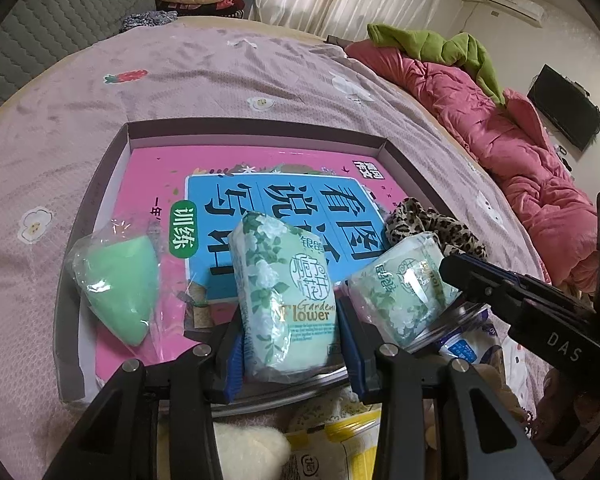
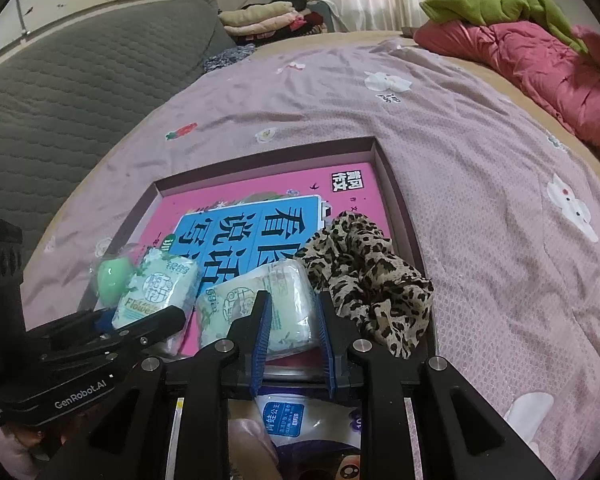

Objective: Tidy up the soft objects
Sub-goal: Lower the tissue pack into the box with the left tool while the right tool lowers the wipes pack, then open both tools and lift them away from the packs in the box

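A tissue pack [image 1: 286,300] is held by the left tongs [image 1: 290,344], another [image 2: 284,312] by the right tongs [image 2: 292,332], over the tray [image 1: 112,148]; release is judged next.

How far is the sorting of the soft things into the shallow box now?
Done, it seems: the green sponge in its clear wrap and the leopard-print scarf lie in the shallow box. In hand: the left gripper clamps one tissue pack, the right gripper another tissue pack, both over the box. Left: release both; a white fluffy item waits near the camera.
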